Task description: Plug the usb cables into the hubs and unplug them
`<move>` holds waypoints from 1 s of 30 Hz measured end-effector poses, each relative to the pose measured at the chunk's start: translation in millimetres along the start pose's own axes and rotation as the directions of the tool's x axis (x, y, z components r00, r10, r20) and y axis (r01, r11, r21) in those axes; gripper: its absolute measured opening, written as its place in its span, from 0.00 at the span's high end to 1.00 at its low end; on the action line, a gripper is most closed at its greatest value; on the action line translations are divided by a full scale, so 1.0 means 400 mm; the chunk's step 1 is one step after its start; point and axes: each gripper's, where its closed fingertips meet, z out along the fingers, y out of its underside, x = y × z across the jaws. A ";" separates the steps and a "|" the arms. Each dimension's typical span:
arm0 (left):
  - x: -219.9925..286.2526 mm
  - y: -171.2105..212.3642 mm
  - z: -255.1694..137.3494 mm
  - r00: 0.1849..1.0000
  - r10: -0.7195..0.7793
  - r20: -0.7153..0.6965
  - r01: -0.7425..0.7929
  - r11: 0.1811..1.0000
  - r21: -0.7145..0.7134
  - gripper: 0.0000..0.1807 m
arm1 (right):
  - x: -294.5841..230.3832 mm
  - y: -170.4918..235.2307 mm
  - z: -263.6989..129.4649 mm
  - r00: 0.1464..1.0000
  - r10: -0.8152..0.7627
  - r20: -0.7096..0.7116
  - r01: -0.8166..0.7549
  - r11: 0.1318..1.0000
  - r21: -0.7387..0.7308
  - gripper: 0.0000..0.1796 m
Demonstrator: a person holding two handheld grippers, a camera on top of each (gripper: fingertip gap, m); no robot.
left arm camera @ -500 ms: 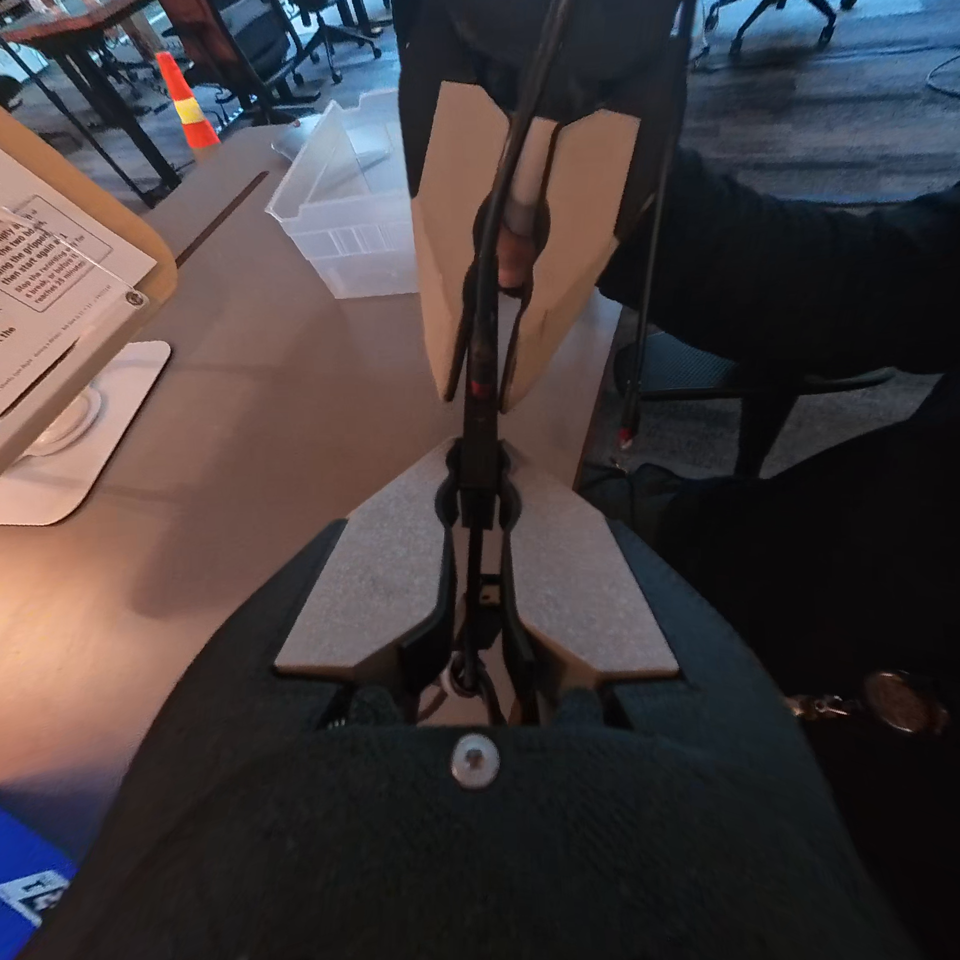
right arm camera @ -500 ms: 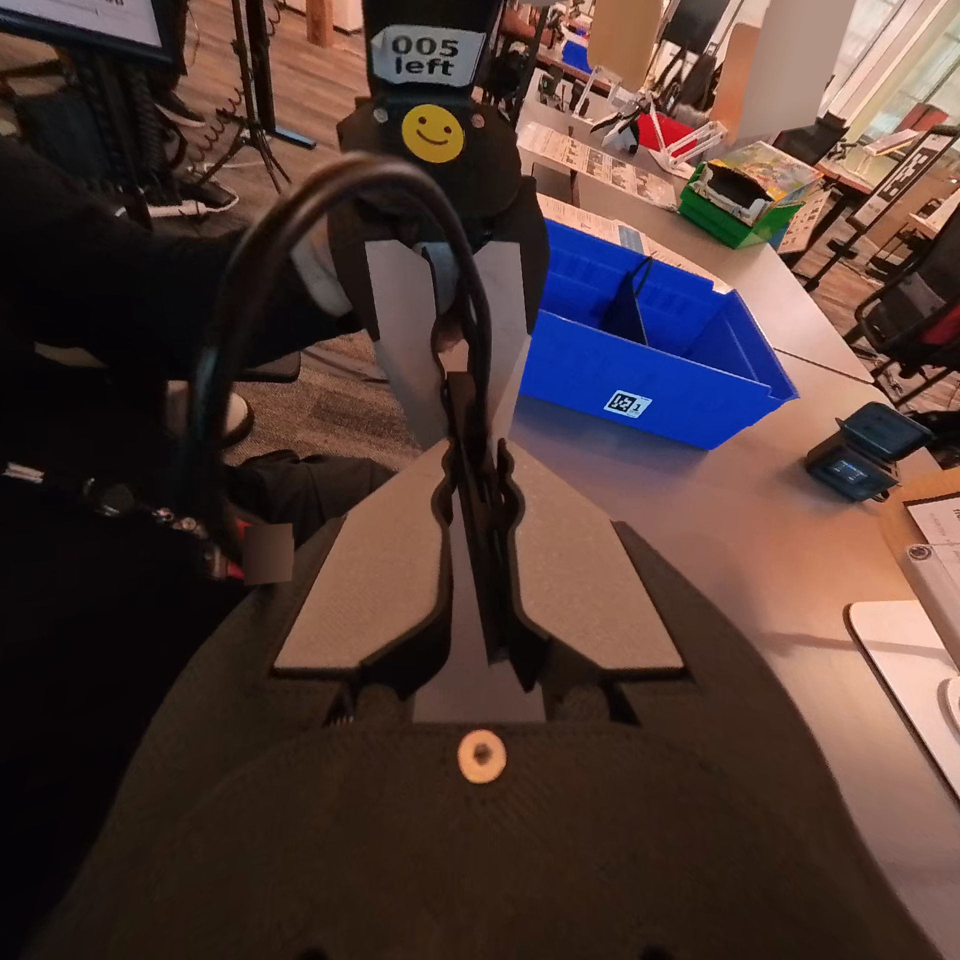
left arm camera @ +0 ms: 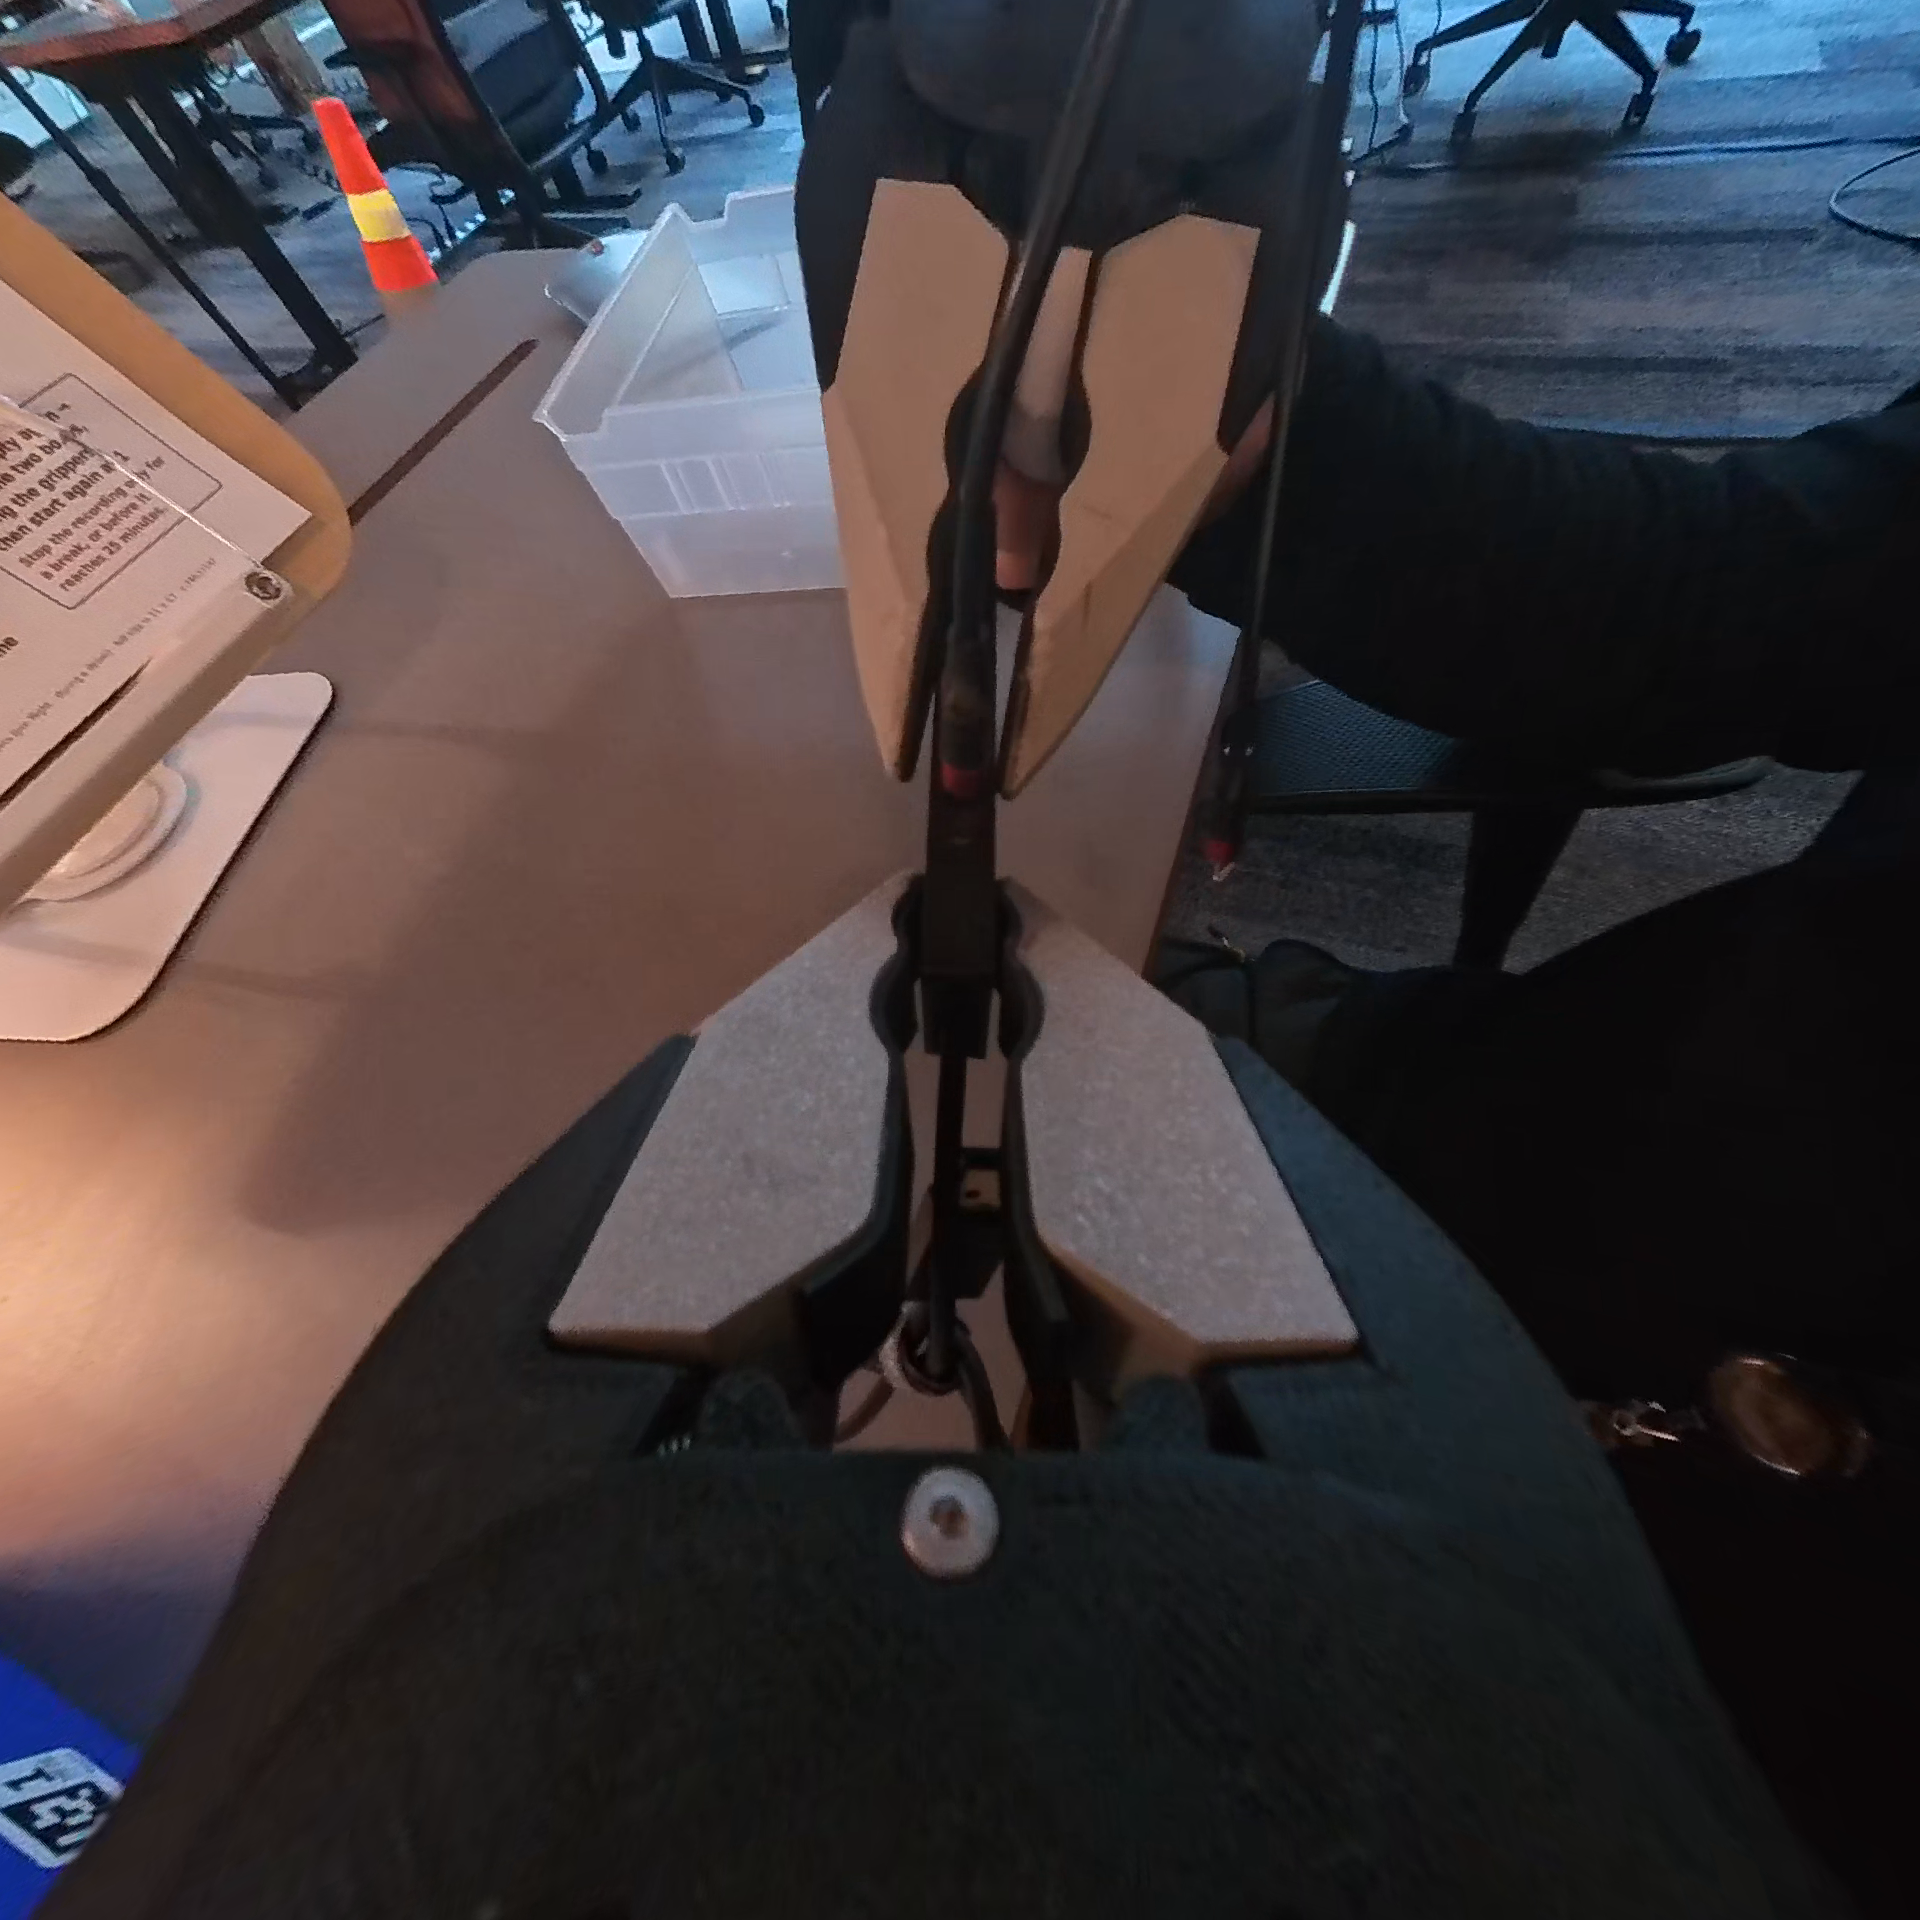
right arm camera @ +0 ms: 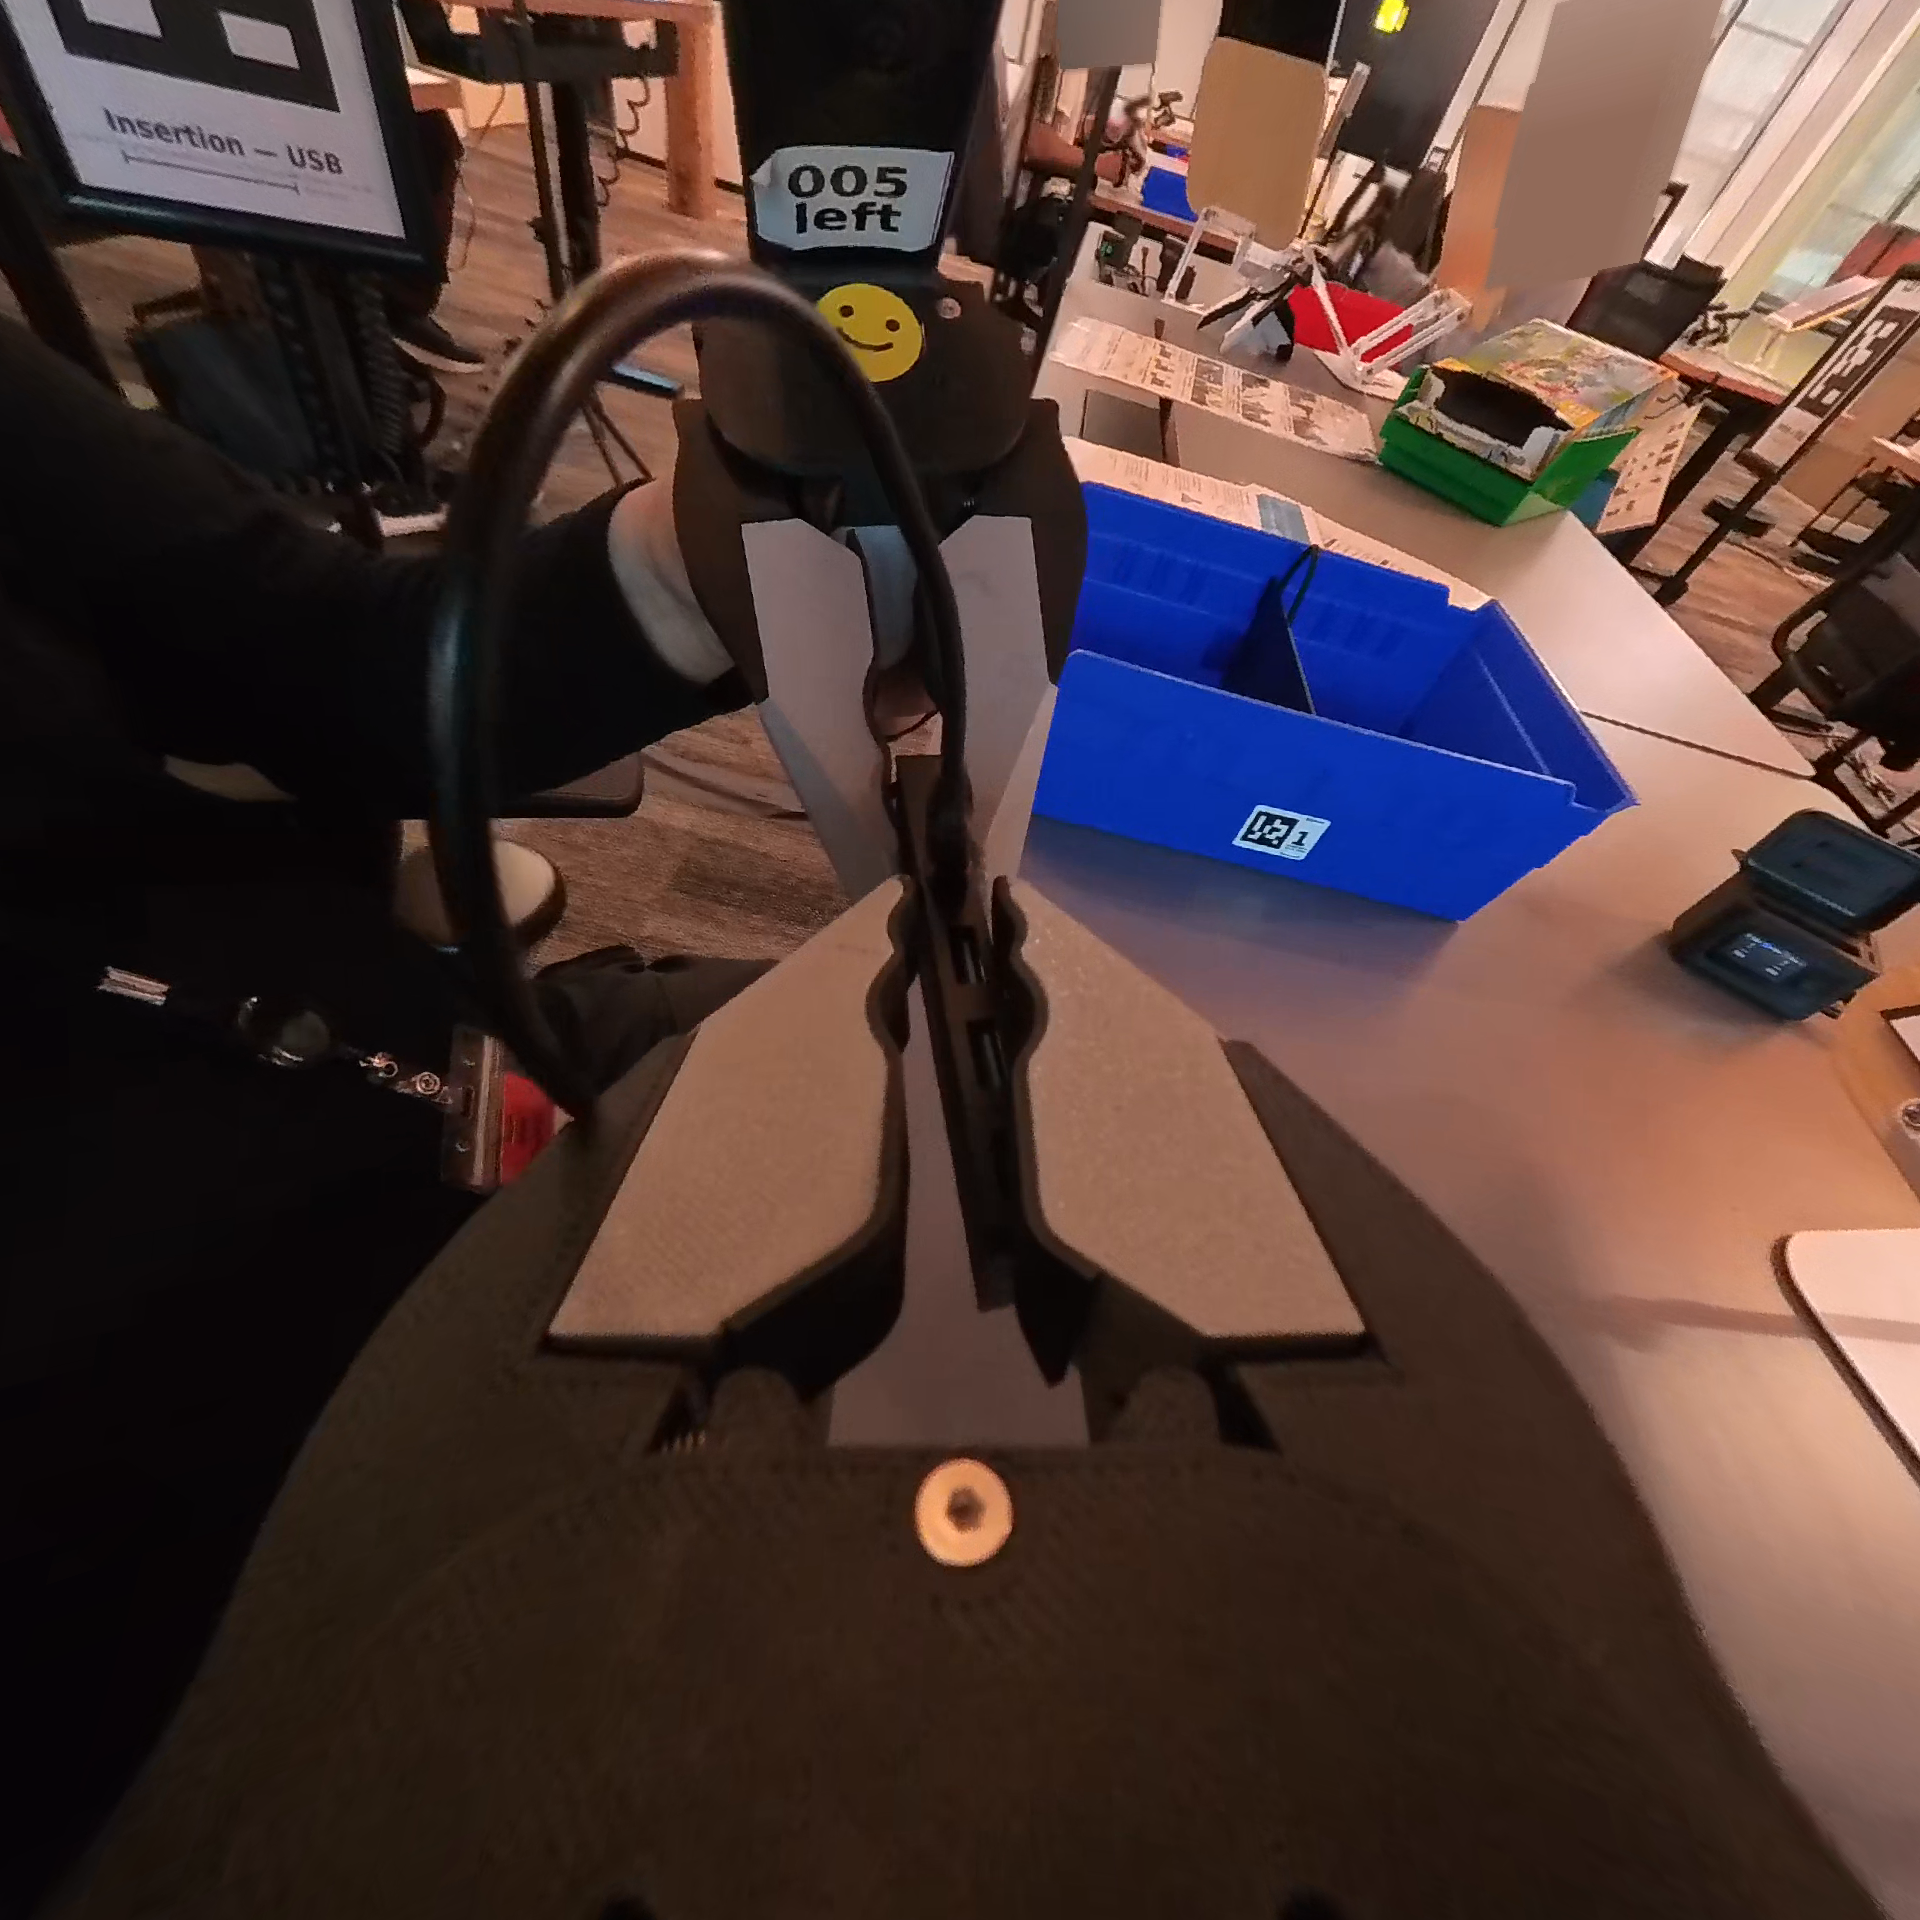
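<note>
Grey tabletop (right arm camera: 1403, 1039). Blue bin (right arm camera: 1320, 769) with black divider sits on it; small black device (right arm camera: 1787, 914) near its right end. Clear plastic bin (left arm camera: 707, 416) at far edge. White stand base (left arm camera: 135, 862) at left.

The two grippers face each other tip to tip above the table (right arm camera: 1455, 1091) edge, beside a seated person. The right gripper (right arm camera: 956, 904) holds the hub (right arm camera: 961, 1039) between its fingers; the left gripper (left arm camera: 958, 904) holds a usb cable (left arm camera: 956, 821) end, which reaches into the opposing fingers. A second cable (right arm camera: 457, 665) loops off to the person's side. On the table, a bin (right arm camera: 1320, 758) stands behind the left gripper, with a small device (right arm camera: 1787, 925) beside it. A tray (left arm camera: 707, 436) stands behind the right gripper, and a stand (left arm camera: 135, 582) lies to one side of it. A cone (left arm camera: 376, 213) stands on the floor beyond the table.
</note>
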 end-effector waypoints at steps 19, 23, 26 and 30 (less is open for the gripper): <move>0.007 0.005 0.015 1.000 -0.006 -0.011 0.006 1.000 -0.017 0.95 | -0.009 -0.005 -0.005 1.000 0.013 0.023 -0.013 1.000 0.006 0.97; 0.001 0.017 0.021 1.000 -0.011 -0.003 0.011 0.999 -0.039 0.95 | -0.004 0.008 0.004 0.999 0.025 0.020 -0.025 1.000 -0.015 0.97; 0.001 0.018 0.019 1.000 -0.018 -0.011 0.017 0.999 -0.043 0.95 | -0.004 0.008 0.006 1.000 0.019 0.018 -0.019 1.000 -0.014 0.97; 0.002 0.022 0.023 1.000 -0.016 -0.012 0.016 0.999 -0.052 0.95 | -0.005 0.013 0.006 1.000 0.016 0.020 -0.016 1.000 -0.025 0.97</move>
